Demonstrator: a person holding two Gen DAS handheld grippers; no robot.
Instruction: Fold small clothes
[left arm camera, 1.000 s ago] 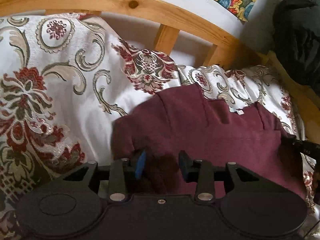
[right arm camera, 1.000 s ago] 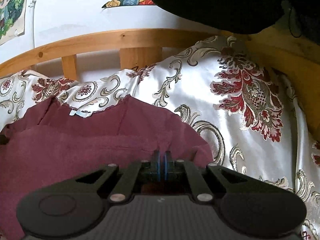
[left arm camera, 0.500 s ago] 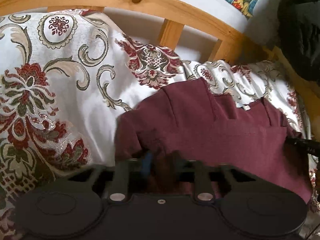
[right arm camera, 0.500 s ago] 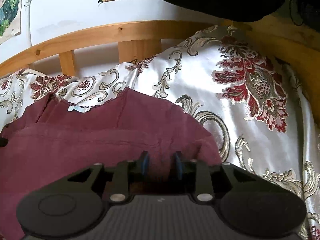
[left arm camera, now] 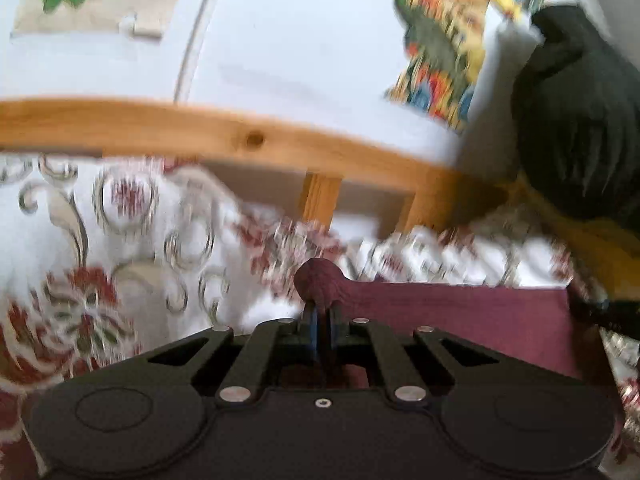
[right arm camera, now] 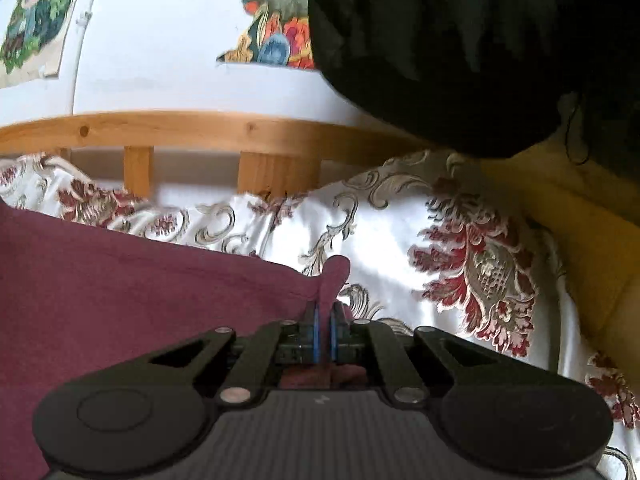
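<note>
Left hand-held gripper [left arm camera: 323, 326] pinching maroon garment [left arm camera: 460, 312] at its left corner, right hand-held gripper [right arm camera: 324, 322] pinching its right corner, garment stretched between them over floral bedspread [right arm camera: 400, 232], wooden headboard [right arm camera: 200, 130] far behind

Two close wrist views, facing shared headboard [left arm camera: 248, 136]
</note>
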